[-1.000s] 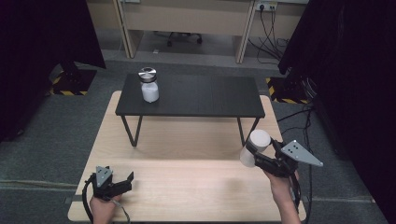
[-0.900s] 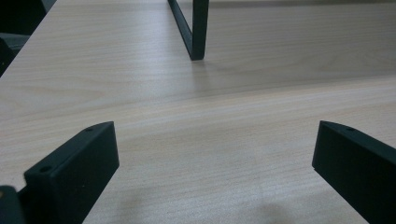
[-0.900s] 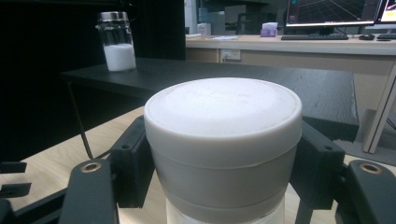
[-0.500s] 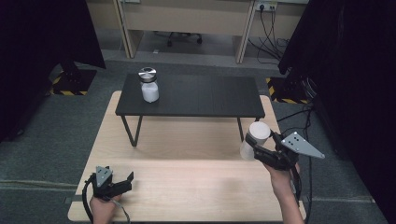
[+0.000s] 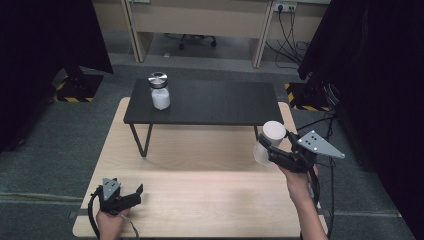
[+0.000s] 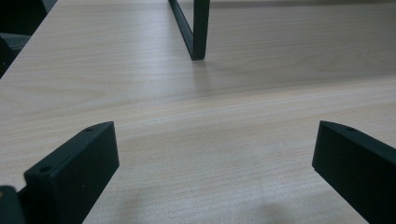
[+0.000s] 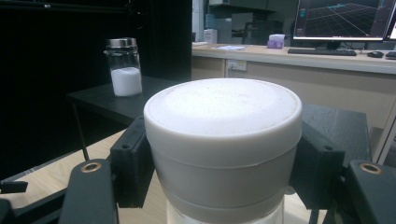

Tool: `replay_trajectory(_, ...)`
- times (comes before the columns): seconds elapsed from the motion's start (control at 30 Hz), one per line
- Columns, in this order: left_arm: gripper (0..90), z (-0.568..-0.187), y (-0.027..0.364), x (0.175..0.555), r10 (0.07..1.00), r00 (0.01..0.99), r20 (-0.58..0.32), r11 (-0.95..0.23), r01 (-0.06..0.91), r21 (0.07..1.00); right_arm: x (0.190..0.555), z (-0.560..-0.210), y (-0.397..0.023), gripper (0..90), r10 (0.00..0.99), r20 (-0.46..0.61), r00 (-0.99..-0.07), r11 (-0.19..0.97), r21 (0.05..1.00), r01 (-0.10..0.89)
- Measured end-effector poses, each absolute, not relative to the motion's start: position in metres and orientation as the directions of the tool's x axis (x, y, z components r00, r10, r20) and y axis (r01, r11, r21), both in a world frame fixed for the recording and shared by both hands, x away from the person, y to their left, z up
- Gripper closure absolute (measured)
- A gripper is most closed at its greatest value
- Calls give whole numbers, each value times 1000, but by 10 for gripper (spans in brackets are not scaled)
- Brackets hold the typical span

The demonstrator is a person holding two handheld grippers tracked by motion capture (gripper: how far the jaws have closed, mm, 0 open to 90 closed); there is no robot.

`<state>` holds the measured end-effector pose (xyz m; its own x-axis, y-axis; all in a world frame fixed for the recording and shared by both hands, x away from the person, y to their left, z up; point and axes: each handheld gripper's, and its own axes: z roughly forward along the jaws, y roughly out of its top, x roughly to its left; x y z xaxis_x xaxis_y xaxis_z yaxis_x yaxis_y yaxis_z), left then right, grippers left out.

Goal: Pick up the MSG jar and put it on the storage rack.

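Observation:
My right gripper (image 5: 270,146) is shut on a white-capped jar (image 5: 269,140), held above the wooden table near its right edge. In the right gripper view the jar's white cap (image 7: 223,130) sits between the two black jaws. A glass jar with a metal lid (image 5: 159,91), half full of white powder, stands on the left end of the small black table (image 5: 220,105); that glass jar (image 7: 124,66) also appears far off in the right gripper view. My left gripper (image 5: 131,194) rests open on the wooden table's near left corner, its jaws wide apart over bare wood (image 6: 210,154).
The black table stands on thin legs (image 6: 195,28) atop the light wooden table (image 5: 200,190). Dark curtains hang at both sides. Cables (image 5: 320,120) lie on the floor at the right. A desk with monitor and keyboard (image 7: 327,51) stands behind.
My right gripper has lifted the white-capped jar slightly up and toward the black table. The left gripper has not moved.

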<state>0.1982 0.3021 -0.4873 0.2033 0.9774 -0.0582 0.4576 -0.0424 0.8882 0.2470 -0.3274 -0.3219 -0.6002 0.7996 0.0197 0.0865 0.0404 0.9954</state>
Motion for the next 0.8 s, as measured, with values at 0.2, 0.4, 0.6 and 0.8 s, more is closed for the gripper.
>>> replay_trajectory(0.2,0,-487,302,198,978,202,-58,-42,457,888,251,-318,-324,336,798,24,-602,38,995,90)
replay_trajectory(0.4,0,-487,301,198,978,201,-52,-47,457,888,256,-312,-321,336,802,32,-597,30,995,93)
replay_trajectory(0.6,0,-487,301,198,978,200,-54,-45,458,888,260,-305,-319,337,805,31,-593,31,995,95)
replay_trajectory(0.8,0,-487,301,198,978,200,-54,-45,459,888,262,-300,-320,337,805,33,-592,26,996,91)
